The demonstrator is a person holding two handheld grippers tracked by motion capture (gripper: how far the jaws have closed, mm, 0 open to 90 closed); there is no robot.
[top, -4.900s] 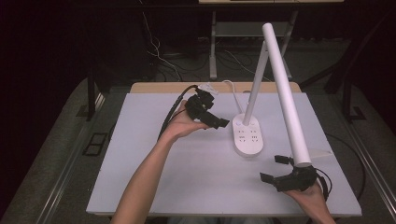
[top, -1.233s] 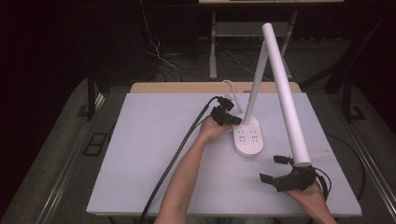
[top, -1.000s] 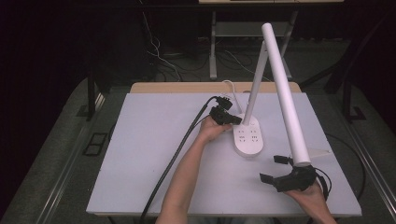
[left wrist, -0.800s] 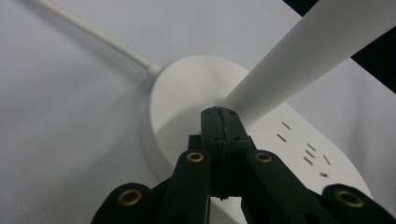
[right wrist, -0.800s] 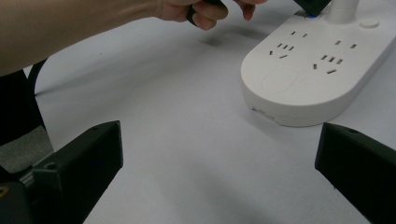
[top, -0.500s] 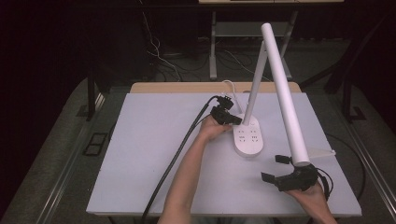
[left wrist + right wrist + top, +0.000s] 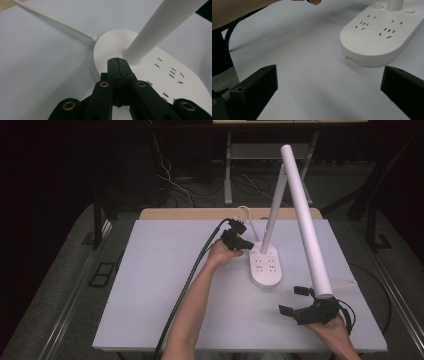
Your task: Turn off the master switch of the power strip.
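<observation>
Left gripper (image 7: 244, 243): your fingers are pressed together, empty, tips over the round end of the lamp base (image 7: 110, 47), beside its stem (image 7: 155, 32).
Right gripper (image 7: 295, 301): your fingers stand wide apart, near the worktop's (image 7: 165, 270) front right edge.
Desk lamp (image 7: 265, 265): white, socket slots in its base, right of the worktop's centre.
Lamp cord (image 7: 55, 20): runs off the base's back.

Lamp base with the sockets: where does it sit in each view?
High view: lamp base centre-right on the table, beside the left tool.
Left gripper view: centre to right, behind the shut jaws.
Right gripper view: upper right.
Shared landmark: the socket slots.
</observation>
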